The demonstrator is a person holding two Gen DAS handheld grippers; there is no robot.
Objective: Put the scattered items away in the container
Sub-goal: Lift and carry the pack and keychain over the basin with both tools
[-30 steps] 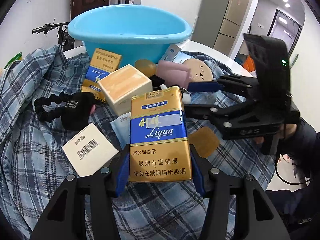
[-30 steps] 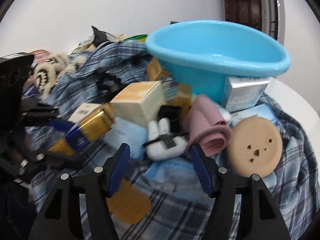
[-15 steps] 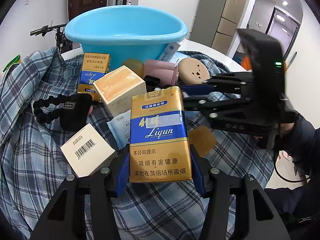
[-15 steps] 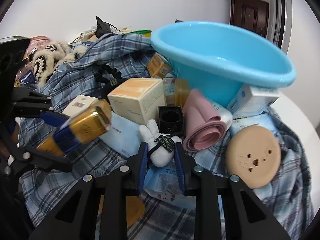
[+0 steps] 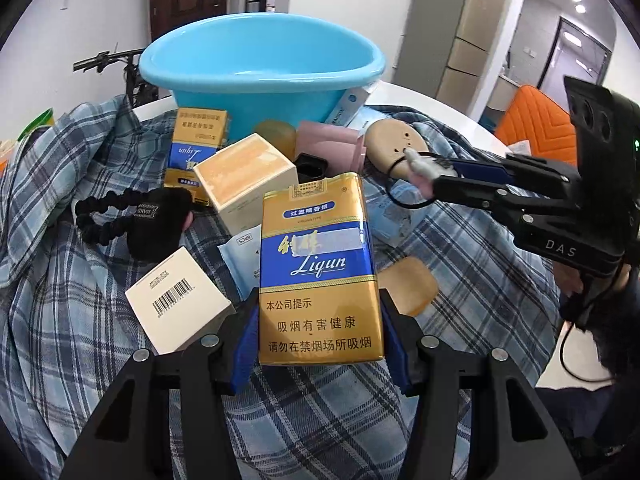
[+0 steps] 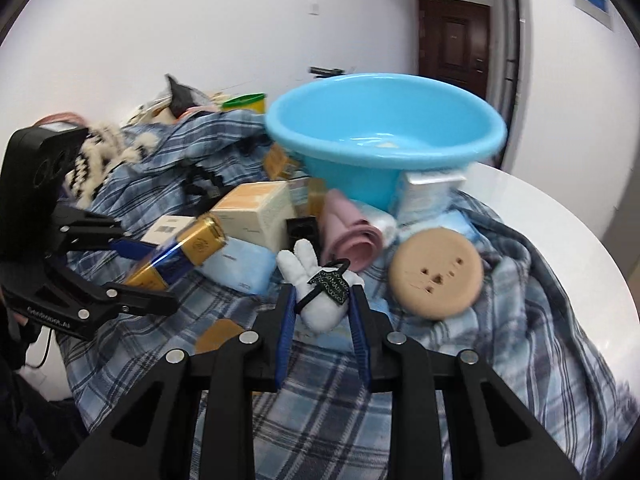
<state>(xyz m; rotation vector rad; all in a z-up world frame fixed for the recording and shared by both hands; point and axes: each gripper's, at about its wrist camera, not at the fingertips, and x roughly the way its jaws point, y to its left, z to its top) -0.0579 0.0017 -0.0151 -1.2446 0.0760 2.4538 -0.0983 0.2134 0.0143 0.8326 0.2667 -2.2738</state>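
**A:** Scattered items still cover the blue plaid cloth (image 5: 472, 264) on the white bench (image 6: 560, 216), and the blue basin (image 5: 260, 68) stands at the far side of the pile.

**B:** What does the left gripper (image 5: 318, 320) have?

**A:** A gold and blue cigarette pack (image 5: 318, 264), standing upright between its blue fingers (image 5: 246, 336), which pinch it by the sides near its lower end.

**B:** And the right gripper (image 6: 322, 308)?

**A:** Its fingers are clamped on a small white plush rabbit (image 6: 316, 284) with a black hair tie around it. In the left wrist view the toy hangs clear of the cloth, just in front of the tan round disc (image 5: 394, 146).

**B:** What lies loose?

**A:** A second cigarette pack (image 5: 198, 144) close to the basin, a cream box (image 5: 244, 180), a white barcode box (image 5: 178, 304), a black scrunchie (image 5: 136, 220), a pink roll (image 6: 352, 236) and a small black cube (image 6: 303, 230).
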